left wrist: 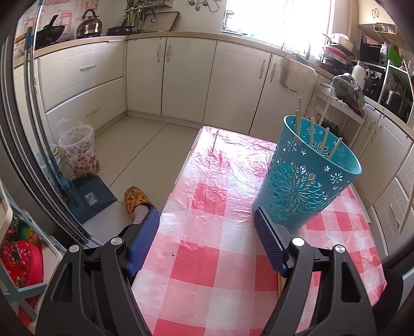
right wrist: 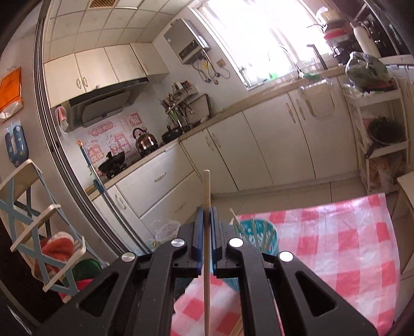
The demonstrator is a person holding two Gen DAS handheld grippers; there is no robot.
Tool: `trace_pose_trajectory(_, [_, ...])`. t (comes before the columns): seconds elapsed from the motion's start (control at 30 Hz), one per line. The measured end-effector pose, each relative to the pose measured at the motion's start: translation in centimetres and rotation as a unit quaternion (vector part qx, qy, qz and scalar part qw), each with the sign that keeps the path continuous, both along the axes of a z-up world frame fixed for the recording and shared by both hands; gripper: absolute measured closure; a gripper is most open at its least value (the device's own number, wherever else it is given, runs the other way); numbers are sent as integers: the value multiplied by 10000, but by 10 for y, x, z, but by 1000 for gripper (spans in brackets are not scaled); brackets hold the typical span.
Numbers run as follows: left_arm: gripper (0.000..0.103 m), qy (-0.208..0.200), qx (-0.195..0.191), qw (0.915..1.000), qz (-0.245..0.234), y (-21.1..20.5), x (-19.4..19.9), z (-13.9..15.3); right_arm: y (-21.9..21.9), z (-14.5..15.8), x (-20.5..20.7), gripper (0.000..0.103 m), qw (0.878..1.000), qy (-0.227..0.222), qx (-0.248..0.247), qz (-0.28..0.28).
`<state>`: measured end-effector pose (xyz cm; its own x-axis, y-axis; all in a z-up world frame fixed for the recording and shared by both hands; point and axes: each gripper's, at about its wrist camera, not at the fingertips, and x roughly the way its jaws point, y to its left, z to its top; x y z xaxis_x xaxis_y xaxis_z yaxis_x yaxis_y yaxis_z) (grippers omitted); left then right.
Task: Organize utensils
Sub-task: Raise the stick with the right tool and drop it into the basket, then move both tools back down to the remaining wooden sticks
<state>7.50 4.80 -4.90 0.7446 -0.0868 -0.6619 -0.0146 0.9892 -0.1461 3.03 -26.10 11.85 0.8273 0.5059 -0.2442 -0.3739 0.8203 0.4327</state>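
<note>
Checked tablecloth [left wrist: 207, 206], pink and white, over the table. Cream cabinets [left wrist: 186, 77] under a counter. Kettle [left wrist: 88, 24] and black wok [left wrist: 50, 32] on the stove. Floral bin [left wrist: 79, 152] with a clear liner on the floor, beside a blue dustpan [left wrist: 93, 197]. Yellow slipper [left wrist: 134, 199].

Daylight scene, bright. Main source: the window [left wrist: 274, 18], blown out to white in both views; the frame and what stands just beside it dissolve in flare. Below the window, cabinet doors [left wrist: 233, 80] are evenly lit with soft shadows. Plastic tablecloth [left wrist: 220, 165] shows a pale sheen on its end nearer the window. Strong fisheye bending: door track [right wrist: 49, 103], far from the window, curves hard. Dark vignette in the corners. Focus is mostly sharp, softer toward the edges.
</note>
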Motion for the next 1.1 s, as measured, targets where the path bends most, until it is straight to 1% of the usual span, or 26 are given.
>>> trace_pose_trajectory(0.03, [31, 7, -5, 10000, 5, 0, -1, 0, 4, 10, 7, 97, 9998, -165, -3, -141])
trace_pose_trajectory(0.13, [30, 34, -27, 10000, 16, 2, -2, -2, 14, 22, 30, 97, 9970, -493, -110, -580])
trace_pose_trajectory(0.2, [30, 62, -30, 10000, 19, 2, -2, -4, 24, 18, 44, 97, 9940, -611, -247, -875])
trace_pose_trajectory(0.27, [30, 84, -42, 10000, 29, 3, -2, -5, 35, 6, 57, 97, 9894, -659, -500, -1192])
trace_pose_trajectory(0.33, [30, 99, -62, 9999, 36, 4, -2, -7, 45, -15, 72, 97, 9846, -577, -784, -1455])
trace_pose_trajectory(0.43, [30, 112, -66, 9999, 39, 5, -1, -7, 53, -46, 84, 97, 9791, -412, -1128, -1640])
trace_pose_trajectory(0.53, [29, 120, -65, 9999, 34, 4, -1, -8, 56, -74, 95, 97, 9798, 8, -1287, -1532])
trace_pose_trajectory(0.57, [29, 120, -60, 9999, 33, 4, -1, -7, 55, -79, 95, 97, 9797, 88, -1313, -1515])
trace_pose_trajectory(0.63, [29, 104, -50, 9999, 34, 3, -3, -6, 52, -85, 91, 97, 9798, 183, -1353, -1462])
trace_pose_trajectory(0.7, [29, 81, -24, 10000, 30, 2, -5, -3, 50, -82, 83, 96, 9800, 174, -1361, -1443])
trace_pose_trajectory(0.83, [29, -5, 29, 10000, 1, -3, -12, 5, 40, -67, 57, 95, 9812, 49, -1242, -1476])
trace_pose_trajectory(0.97, [26, -154, 83, 9998, -41, -8, -24, 17, 33, -54, 20, 89, 9825, -74, -1081, -1515])
trace_pose_trajectory(1.03, [25, -214, 101, 9997, -63, -10, -31, 22, 31, -56, -1, 86, 9826, -38, -1077, -1516])
trace_pose_trajectory(1.1, [25, -261, 107, 9996, -83, -11, -38, 27, 34, -66, -22, 85, 9825, 116, -1151, -1462])
